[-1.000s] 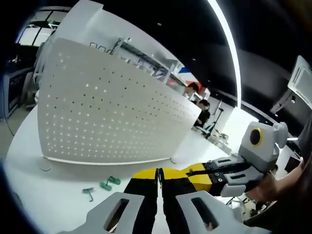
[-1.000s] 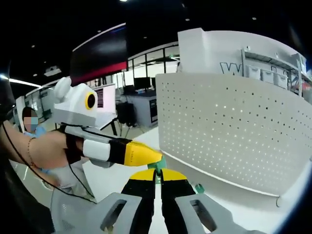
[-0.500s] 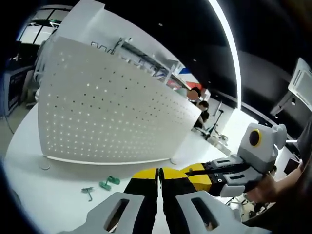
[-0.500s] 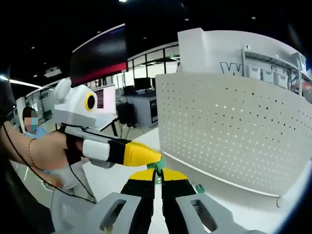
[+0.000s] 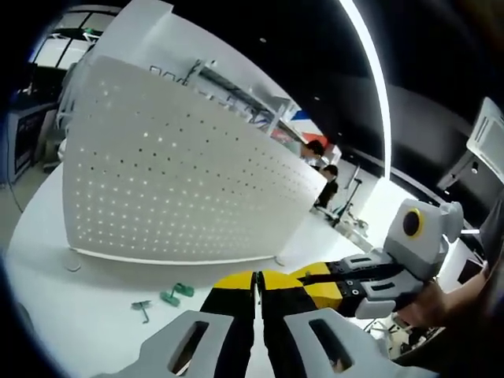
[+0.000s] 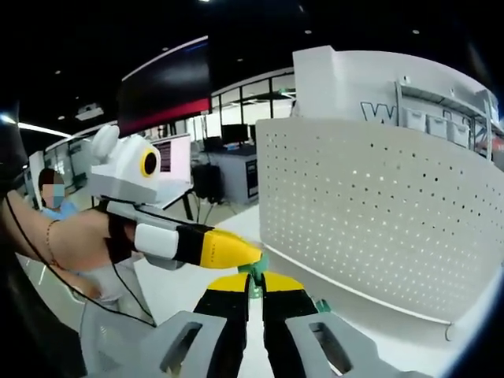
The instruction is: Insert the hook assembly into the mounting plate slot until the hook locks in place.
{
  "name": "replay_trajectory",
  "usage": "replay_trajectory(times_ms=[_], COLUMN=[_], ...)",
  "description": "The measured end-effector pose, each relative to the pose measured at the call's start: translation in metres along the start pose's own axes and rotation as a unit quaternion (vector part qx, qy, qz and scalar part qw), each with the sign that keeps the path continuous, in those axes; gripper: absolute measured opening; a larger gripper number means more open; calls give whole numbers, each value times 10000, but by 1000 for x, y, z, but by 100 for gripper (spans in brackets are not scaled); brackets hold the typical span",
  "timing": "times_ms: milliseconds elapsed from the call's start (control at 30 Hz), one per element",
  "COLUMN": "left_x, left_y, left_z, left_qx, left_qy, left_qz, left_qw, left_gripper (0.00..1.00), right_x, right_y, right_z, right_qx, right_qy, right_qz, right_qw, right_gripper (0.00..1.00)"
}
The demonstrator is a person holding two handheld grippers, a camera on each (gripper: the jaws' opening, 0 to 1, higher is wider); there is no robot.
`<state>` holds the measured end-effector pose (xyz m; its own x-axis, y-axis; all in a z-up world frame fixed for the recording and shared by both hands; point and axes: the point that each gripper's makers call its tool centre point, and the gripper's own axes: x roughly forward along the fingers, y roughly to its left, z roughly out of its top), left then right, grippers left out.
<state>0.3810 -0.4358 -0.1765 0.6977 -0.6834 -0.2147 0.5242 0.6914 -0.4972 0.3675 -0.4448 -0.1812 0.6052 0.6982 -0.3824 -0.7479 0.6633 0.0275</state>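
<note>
A white perforated mounting plate stands upright on the white table; in the right gripper view the plate rises at the right. Two small green hook pieces lie on the table in front of the plate. In the right gripper view, green pieces peek out just beyond my right gripper's tips. My left gripper is shut, with nothing seen between its yellow tips. My right gripper is also shut. The right gripper reaches in from the right, its tips beside the left one's. The left gripper enters from the left, held by a hand.
The white table curves around the plate's foot, with a small round pad at the plate's left corner. Behind the plate stand a white wall unit with shelves and people at desks far off.
Both views have drifted very slightly. The grippers, hook pieces and plate keep their places.
</note>
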Motion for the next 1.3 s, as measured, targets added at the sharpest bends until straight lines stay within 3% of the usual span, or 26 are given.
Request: replay_trajectory(times_ms=[433, 1133, 1300], left_x=[-1, -5, -6], left_y=[-1, -6, -8], left_z=[-2, -3, 0], left_qx=[90, -95, -250], left_qy=[7, -21, -147], left_qz=[-20, -175, -291], left_qw=[10000, 9998, 9992], left_gripper=[1, 1, 2], right_x=[2, 2, 0], right_y=[2, 9, 8], right_z=[5, 3, 6], right_qx=[-203, -256, -177], right_qy=[-31, -63, -132], right_qz=[29, 127, 133], right_qw=[9998, 9996, 9997], right_gripper=[4, 0, 0])
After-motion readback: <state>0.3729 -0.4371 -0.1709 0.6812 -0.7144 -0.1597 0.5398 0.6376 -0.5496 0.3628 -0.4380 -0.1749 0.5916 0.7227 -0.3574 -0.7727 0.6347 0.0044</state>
